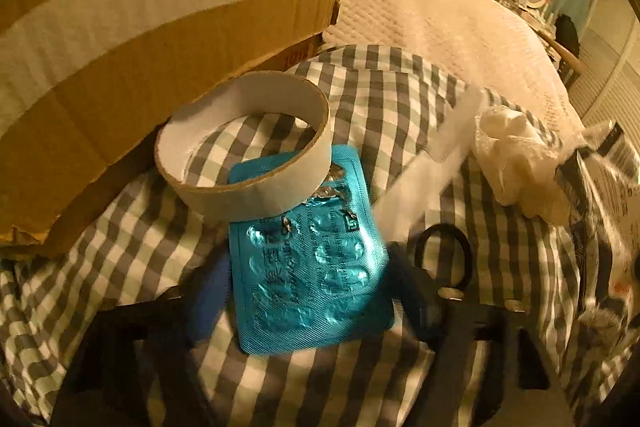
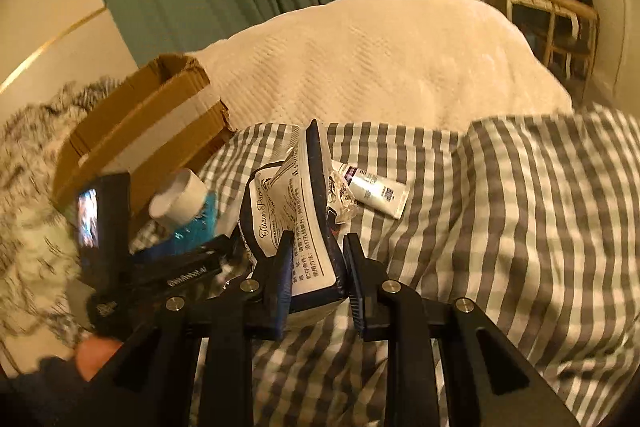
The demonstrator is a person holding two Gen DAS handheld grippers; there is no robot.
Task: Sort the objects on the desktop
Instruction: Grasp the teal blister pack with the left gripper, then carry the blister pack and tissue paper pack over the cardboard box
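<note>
1. Tissue pack, centre of the right wrist view: clamped between the right tongs, raised off the checked bedcover.
2. Blue blister pack, centre of the left wrist view: lies between the parted left tongs; contact unclear.
3. Tape ring overlaps the blister's top edge.
4. Cardboard box, upper left.

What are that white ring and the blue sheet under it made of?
The white ring looks like cardboard with a matte white facing: its cut edge shows brown. The blue sheet looks like a shiny foil pill blister, judging by its embossed bubbles and torn silver spots.
</note>
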